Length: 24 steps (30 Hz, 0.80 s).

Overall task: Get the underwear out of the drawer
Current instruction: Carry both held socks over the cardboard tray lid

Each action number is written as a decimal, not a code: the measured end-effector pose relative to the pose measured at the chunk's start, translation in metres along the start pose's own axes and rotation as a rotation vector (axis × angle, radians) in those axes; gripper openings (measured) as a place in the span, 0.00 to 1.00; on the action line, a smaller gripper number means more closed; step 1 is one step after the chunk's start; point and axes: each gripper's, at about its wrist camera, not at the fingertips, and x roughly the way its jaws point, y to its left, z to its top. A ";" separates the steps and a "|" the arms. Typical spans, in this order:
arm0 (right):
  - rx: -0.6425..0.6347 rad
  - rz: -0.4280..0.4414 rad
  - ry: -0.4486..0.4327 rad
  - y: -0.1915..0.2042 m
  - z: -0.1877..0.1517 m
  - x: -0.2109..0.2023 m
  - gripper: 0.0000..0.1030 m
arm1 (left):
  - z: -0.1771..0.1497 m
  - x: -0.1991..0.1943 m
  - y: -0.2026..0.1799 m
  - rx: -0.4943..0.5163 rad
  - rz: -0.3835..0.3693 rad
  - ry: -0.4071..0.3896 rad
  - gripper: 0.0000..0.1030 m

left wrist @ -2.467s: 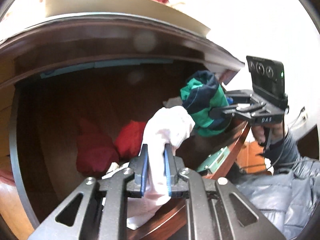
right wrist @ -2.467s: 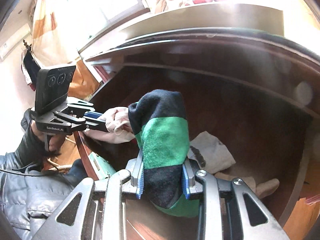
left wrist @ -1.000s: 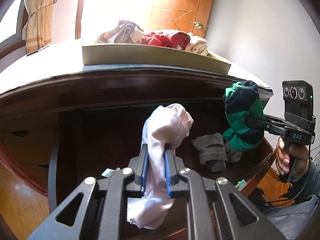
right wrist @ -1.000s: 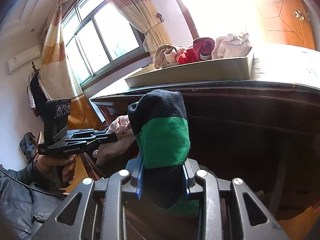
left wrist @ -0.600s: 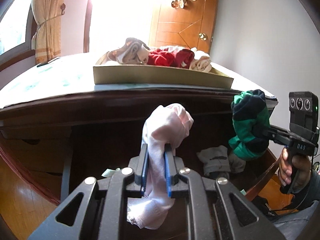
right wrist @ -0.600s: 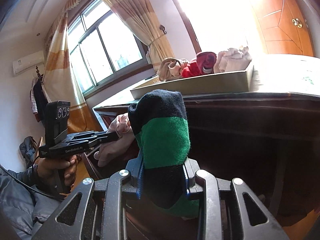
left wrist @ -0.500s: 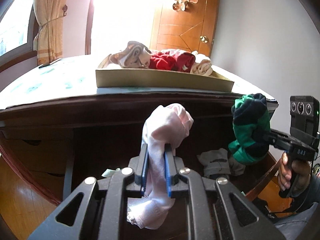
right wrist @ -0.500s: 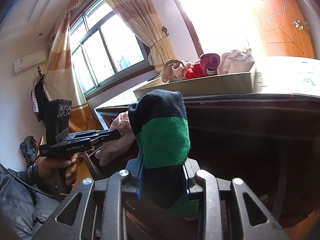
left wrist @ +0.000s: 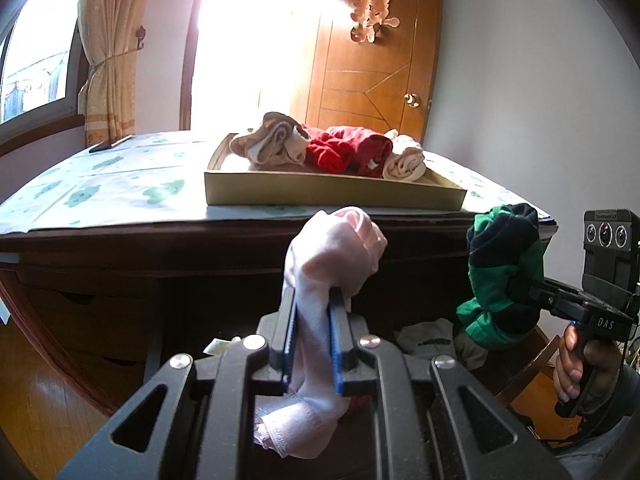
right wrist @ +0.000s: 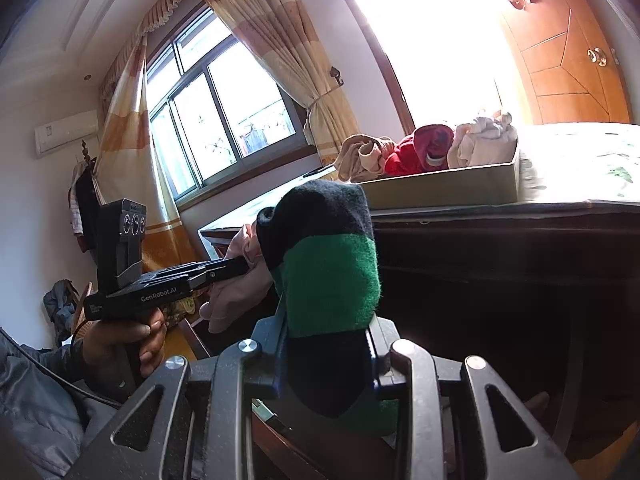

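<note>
The left hand-held gripper [left wrist: 312,344] is clamped on a rolled pale pink cotton undergarment [left wrist: 328,264], and the right hand-held gripper [right wrist: 326,364] is clamped on a rolled navy-and-green striped undergarment [right wrist: 328,276]. Both bundles hang in the air in front of the dark wooden table [left wrist: 200,240], below its front edge and clear of the open drawer [left wrist: 520,364] underneath. On the table near that front edge sits a shallow olive cardboard tray [left wrist: 332,194] already holding beige, red and cream rolled garments [left wrist: 332,152]. So these two pieces look lifted out, with setting them down probably left. At least one grey folded garment [left wrist: 428,336] lies in the drawer, so more picking seems to remain.
</note>
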 end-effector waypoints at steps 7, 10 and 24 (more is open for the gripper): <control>-0.013 0.002 -0.022 0.004 0.002 -0.004 0.31 | 0.004 -0.007 -0.002 0.008 0.010 -0.034 0.12; -0.016 0.003 -0.023 0.006 0.004 -0.004 0.31 | 0.006 -0.011 -0.002 0.004 0.008 -0.045 0.12; -0.029 0.009 -0.045 0.007 0.028 -0.005 0.31 | 0.032 -0.026 -0.007 0.019 -0.008 -0.105 0.12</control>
